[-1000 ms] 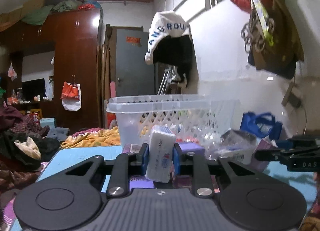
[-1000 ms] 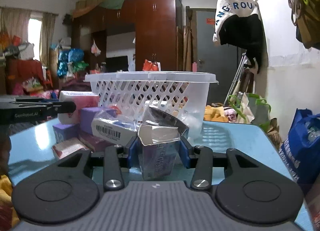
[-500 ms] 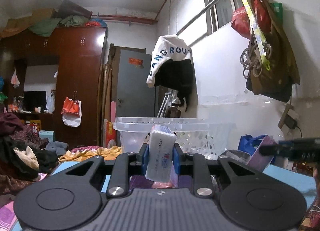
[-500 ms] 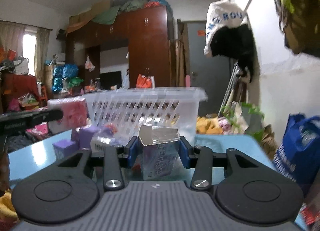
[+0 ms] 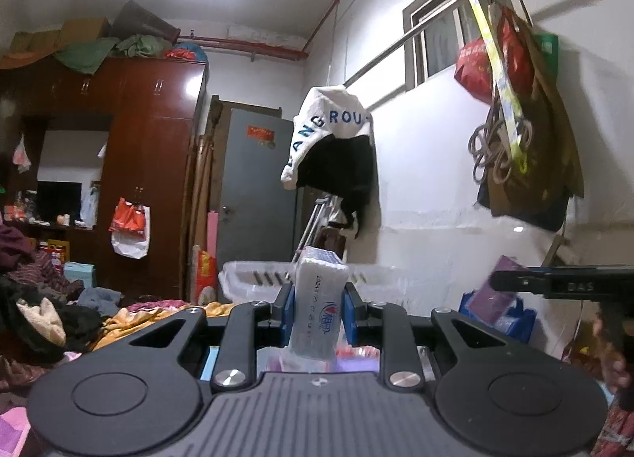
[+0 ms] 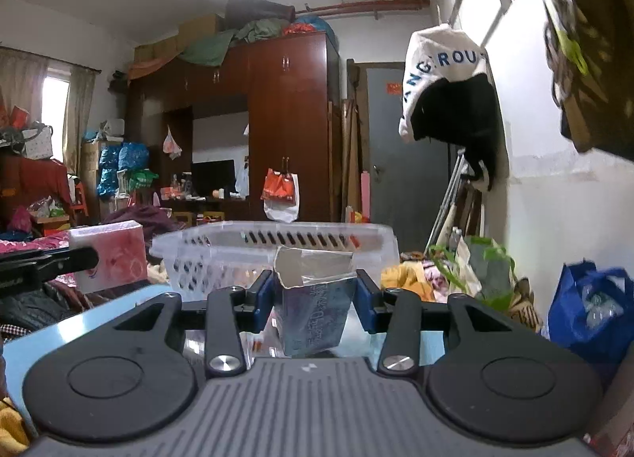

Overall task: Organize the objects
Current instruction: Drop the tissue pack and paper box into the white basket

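Standing upright, long axis vertical, between left gripper [image 5: 317, 312] jaws: white soft plastic-wrapped tissue pack [image 5: 317, 310], clamped. Sitting gripped between right gripper [image 6: 315, 308] jaws: torn-open purple cardboard carton [image 6: 315, 308]. Lying straight ahead of both, just beyond: clear perforated plastic basket [image 6: 277, 237] on light blue counter [image 6: 71, 332]; right gripper seemingly nearer.

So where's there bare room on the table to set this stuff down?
Bare blue table shows left of the right hand-held gripper, in front of the white basket. The basket's inside looks open too. Directly under the left hand-held gripper it is crowded with packets.
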The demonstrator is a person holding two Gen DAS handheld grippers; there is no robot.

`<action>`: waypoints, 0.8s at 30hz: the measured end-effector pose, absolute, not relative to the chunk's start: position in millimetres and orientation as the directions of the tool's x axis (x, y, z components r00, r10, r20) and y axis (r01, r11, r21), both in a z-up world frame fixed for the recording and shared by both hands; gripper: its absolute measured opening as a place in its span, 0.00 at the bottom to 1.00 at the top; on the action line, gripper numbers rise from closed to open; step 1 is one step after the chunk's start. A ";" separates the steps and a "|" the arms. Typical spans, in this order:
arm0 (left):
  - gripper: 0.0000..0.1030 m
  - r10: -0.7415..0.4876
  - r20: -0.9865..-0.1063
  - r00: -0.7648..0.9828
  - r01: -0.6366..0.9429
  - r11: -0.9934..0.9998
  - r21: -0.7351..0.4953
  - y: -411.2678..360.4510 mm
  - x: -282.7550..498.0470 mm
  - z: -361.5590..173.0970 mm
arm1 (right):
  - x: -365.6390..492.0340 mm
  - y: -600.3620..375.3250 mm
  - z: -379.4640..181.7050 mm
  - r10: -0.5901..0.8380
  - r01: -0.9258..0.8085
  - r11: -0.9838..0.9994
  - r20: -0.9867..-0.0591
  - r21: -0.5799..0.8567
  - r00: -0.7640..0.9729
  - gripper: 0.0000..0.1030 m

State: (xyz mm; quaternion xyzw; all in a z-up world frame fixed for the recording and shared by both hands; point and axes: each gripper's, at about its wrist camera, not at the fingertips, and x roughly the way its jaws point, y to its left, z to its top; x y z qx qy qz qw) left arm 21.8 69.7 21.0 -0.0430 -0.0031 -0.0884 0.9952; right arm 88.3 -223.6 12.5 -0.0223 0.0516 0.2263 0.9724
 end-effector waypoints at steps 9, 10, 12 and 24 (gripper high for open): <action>0.28 -0.232 -0.090 0.969 0.218 0.966 -0.139 72.4 109.7 87.3 | 156.9 -173.9 66.3 0.467 -0.472 0.882 -0.156 0.003 0.871 0.45; 0.28 -0.225 -0.115 0.967 0.209 0.968 -0.138 71.4 120.9 89.1 | 165.7 -169.4 66.1 0.451 -0.457 0.889 -0.160 -0.004 0.878 0.45; 0.28 -0.191 -0.164 0.968 0.171 0.976 -0.132 68.6 145.4 89.5 | 186.7 -162.0 64.8 0.426 -0.435 0.900 -0.182 -0.014 0.886 0.45; 0.67 -0.141 -0.211 0.967 0.127 0.989 -0.078 63.2 149.4 69.5 | 173.3 -163.9 37.4 0.392 -0.422 0.899 -0.217 -0.116 0.894 1.00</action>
